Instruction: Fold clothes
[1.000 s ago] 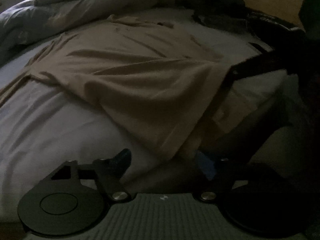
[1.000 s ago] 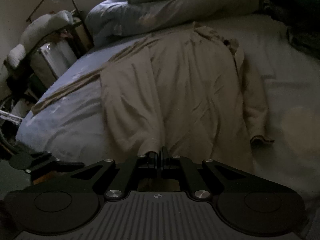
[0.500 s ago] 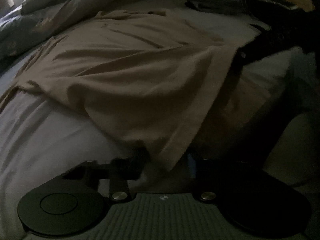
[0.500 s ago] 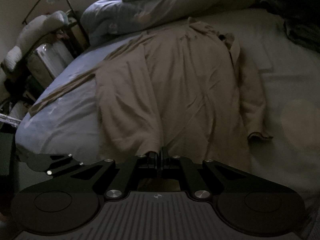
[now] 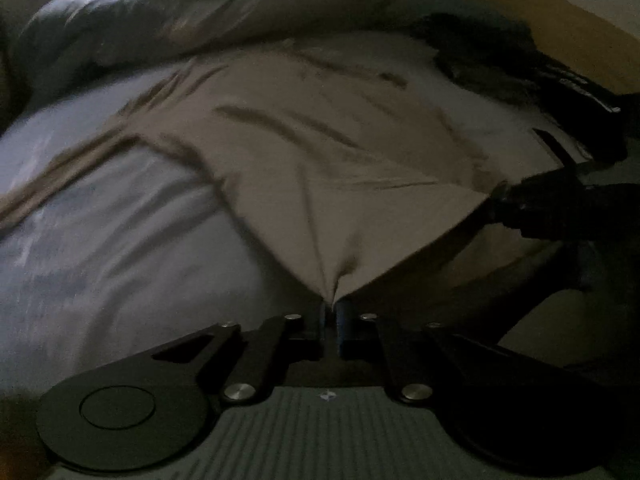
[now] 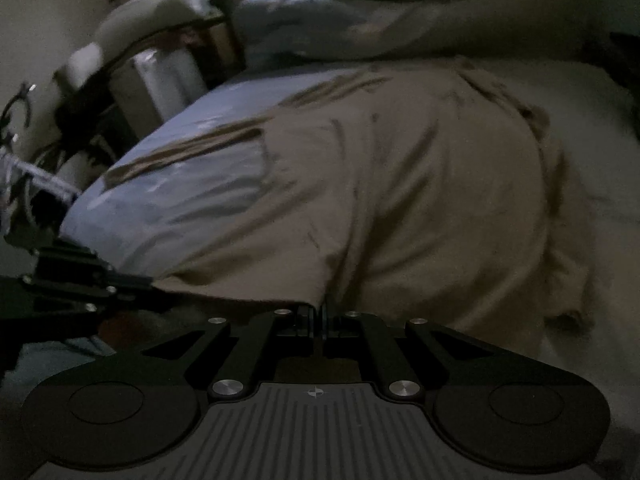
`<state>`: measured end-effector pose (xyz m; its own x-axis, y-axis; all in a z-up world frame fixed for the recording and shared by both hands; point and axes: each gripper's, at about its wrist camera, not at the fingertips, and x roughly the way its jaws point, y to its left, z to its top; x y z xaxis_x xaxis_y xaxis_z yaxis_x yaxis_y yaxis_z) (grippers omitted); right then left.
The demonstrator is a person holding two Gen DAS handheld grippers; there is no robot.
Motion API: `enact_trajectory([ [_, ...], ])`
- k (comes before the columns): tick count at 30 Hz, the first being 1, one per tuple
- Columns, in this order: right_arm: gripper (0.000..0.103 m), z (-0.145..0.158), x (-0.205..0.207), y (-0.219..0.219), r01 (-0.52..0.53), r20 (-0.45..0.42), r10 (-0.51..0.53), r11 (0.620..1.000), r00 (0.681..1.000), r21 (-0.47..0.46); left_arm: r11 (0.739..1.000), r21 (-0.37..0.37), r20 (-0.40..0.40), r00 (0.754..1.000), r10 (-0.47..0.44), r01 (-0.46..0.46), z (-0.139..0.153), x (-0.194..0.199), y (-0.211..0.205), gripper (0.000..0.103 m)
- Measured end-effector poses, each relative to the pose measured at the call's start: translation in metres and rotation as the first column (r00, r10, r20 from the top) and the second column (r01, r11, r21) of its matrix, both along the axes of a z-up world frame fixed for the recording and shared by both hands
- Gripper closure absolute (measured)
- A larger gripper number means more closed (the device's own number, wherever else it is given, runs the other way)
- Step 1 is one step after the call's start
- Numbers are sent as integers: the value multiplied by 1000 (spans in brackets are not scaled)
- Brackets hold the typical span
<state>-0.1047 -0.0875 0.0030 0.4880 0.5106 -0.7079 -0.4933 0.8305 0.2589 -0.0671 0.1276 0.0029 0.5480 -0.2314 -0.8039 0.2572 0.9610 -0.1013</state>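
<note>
Tan shirt (image 5: 320,152) spread on bed (image 5: 100,240), collar end far, hem near; near hem raised off the sheet and stretched between two pinch points. Left gripper (image 5: 330,310) closed on left hem corner, cloth gathered to a point between its pads. Right gripper (image 6: 318,312) closed on right hem corner, fabric edge running leftward from it toward the other tool. One sleeve (image 6: 568,280) lying loose along shirt's right side; other sleeve (image 6: 192,148) trailing far left across the sheet. Duvet (image 5: 160,20) heaped at far end; dark clothes (image 5: 500,64) at far right. Likely risks: thin pinch slipping out under pull; uneven lift skewing the fold line; loose sleeves dragged under or bunched; hem carried too far, onto duvet. Dim, blurred views, so grip depth uncertain.
</note>
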Motion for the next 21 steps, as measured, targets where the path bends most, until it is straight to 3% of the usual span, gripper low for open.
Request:
enact_trajectory([
  [6,98,11,-10,30,-110,48,112,993,993,-40,995,-6,22,994,103,-103,9,-9,28,95],
  [11,97,16,-21,61,-221,86,229,971,970,-91,982,47,45,982,182,-184,24,-17,51,95],
  [17,95,17,-39,99,-326,90,335,940,938,-99,951,81,99,952,290,-298,39,-24,77,96],
  [21,92,20,-51,94,-305,98,317,945,943,-119,929,59,90,929,360,-366,36,-20,90,96],
])
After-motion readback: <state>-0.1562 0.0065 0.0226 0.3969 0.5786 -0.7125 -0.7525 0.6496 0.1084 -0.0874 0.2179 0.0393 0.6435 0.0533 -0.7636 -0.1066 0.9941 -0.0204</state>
